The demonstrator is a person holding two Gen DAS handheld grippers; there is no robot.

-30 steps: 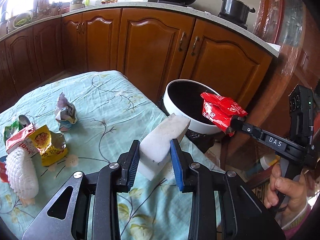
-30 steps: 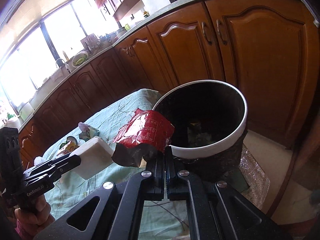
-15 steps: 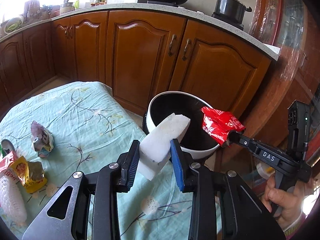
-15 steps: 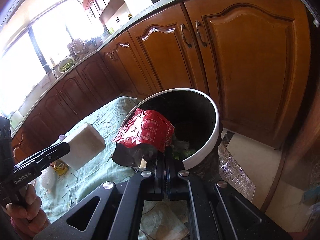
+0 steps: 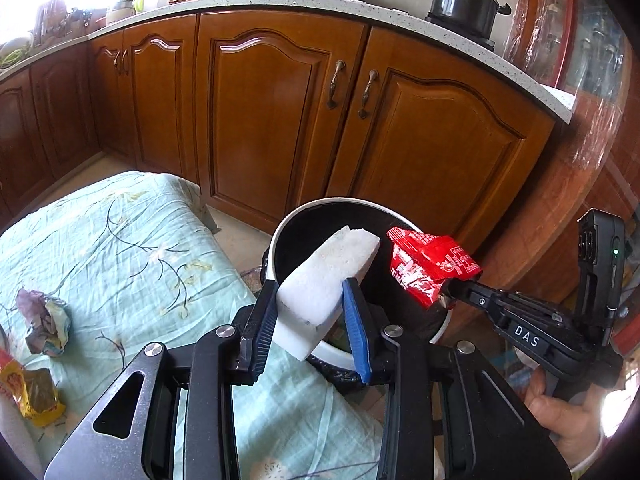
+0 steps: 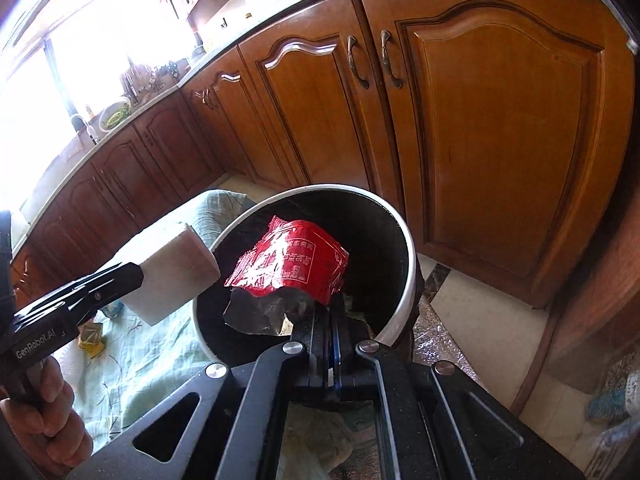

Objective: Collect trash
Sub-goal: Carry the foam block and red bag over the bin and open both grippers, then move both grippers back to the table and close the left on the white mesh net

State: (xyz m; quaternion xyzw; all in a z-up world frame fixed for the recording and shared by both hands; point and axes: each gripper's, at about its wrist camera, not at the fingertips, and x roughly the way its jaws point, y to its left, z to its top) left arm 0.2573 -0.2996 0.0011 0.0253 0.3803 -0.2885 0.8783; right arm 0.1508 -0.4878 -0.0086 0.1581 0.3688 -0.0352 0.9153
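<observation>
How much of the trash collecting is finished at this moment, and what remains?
Done: some scraps already lie in the bin. In hand: the left tool grips a white foam block and the right tool is shut on a red wrapper, both over the bin, not yet dropped. Left: a crumpled wrapper and a yellow packet on the table.

Bin [image 6: 404, 304] bottom hidden behind red wrapper [image 6: 292, 264], yellow packet [image 5: 28, 396] cut off

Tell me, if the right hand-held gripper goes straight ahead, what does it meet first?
Probably the dark inside of the trash bin: the right hand-held gripper, shut on the red wrapper, points down into its mouth. Depth is unclear.
</observation>
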